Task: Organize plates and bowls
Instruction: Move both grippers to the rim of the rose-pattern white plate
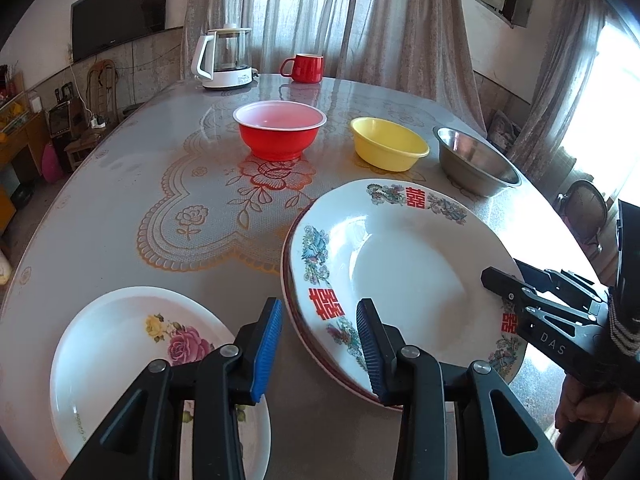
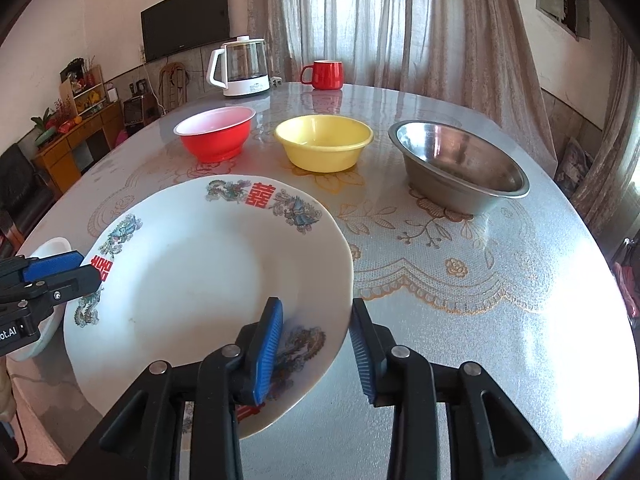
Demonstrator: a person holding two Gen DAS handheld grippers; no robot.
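1. The dragon-pattern plate lies on another plate whose reddish rim shows under its left edge, near the front of the table, with the rose plate just beside it to the left. Both look like glazed ceramic: stiff, fairly heavy, slick and liable to chip if knocked or dropped.

2. The rim is the only place to take hold. I judge a pinch across the raised lip, with one pad above and one below, safer than any push on the smooth face.

3. The left claw stands partly open; its right pad overlaps the plate's near-left rim and its left pad hangs over bare table, so nothing is gripped.

4. The right claw straddles the near-right rim, its left pad over the plate's face and its right pad outside the edge. A gap shows at the outer pad, so it reads as partly open and not pressing.

5. Three bowls stand apart in a row farther back: the red bowl, the yellow bowl and the steel bowl. The first two look like light plastic; the steel one is rigid and slippery.

6. The table wears a glossy lace-print cover, which likely lets crockery slide easily.

7. A kettle and a red mug sit at the far edge; curtains, a wall television and cluttered furniture lie beyond.
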